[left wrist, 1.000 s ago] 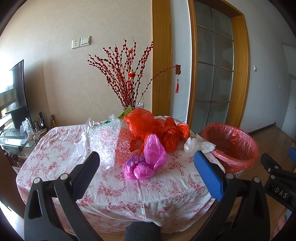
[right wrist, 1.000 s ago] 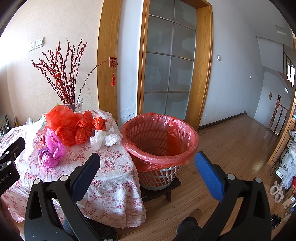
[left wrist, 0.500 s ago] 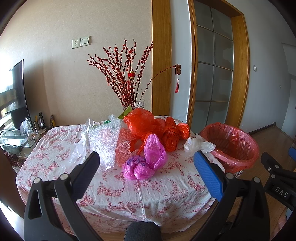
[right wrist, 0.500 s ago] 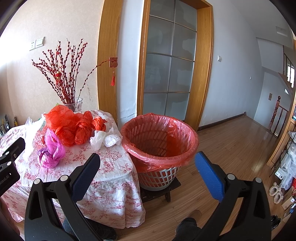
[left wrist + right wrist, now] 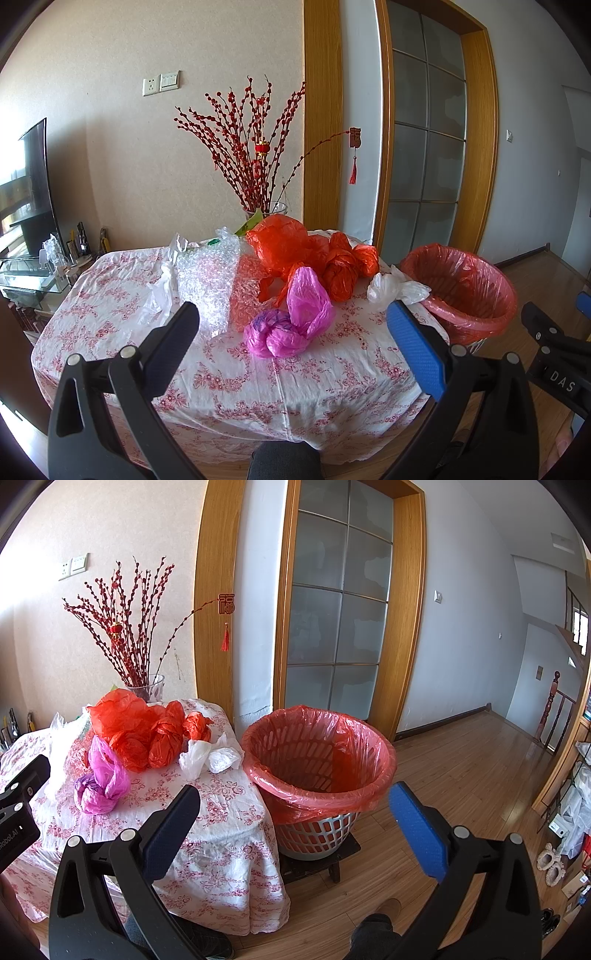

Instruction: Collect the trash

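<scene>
We hold both grippers wide open, and nothing is picked up yet.

Our left gripper (image 5: 291, 332) hangs empty at the near edge of the table with the flowery pink-and-white cloth (image 5: 221, 373). The crumpled bright pink plastic bag (image 5: 291, 321) lies straight ahead of it, so we think this hand is nearer. Our right gripper (image 5: 295, 816) is empty too (it points at the white basket bin with the red plastic liner (image 5: 317, 760), just right of the table). Red bags (image 5: 306, 254) and a white bag (image 5: 395, 288) wait further back.

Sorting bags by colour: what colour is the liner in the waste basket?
Translucent red liner, over a white basket; clearest in the right wrist view.
</scene>
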`<state>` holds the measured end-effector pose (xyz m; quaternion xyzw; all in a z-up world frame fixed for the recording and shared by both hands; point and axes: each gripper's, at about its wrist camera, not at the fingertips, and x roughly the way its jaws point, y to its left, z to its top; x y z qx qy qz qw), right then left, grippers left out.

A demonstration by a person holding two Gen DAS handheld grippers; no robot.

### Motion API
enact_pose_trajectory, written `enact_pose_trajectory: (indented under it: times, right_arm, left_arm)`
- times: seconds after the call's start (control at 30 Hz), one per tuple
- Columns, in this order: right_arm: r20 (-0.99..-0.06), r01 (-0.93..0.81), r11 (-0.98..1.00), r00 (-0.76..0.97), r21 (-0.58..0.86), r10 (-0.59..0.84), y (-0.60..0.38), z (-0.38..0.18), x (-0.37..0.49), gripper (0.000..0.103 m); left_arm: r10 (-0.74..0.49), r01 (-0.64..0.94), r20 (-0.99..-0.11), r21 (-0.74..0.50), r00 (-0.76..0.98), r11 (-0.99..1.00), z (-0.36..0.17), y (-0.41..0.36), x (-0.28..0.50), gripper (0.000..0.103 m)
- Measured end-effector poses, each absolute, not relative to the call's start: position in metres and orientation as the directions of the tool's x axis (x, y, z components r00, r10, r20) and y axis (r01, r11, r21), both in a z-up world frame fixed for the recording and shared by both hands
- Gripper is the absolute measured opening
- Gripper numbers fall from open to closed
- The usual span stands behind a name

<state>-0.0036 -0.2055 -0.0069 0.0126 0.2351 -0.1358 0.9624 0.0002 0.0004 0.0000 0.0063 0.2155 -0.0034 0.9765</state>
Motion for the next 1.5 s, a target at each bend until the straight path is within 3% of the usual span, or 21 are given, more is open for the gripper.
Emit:
enact_pose_trajectory:
  times: [1.5]
  right_arm:
    - [-0.467, 0.270, 0.962, 0.846, -0.041, -0.257, -0.208, -0.013, 0.007, 0.101]
  left_arm:
    - [0.032, -0.030, -0.432, 0.013, 0.901, 0.999, -0.011, 0.013, 0.007, 0.099]
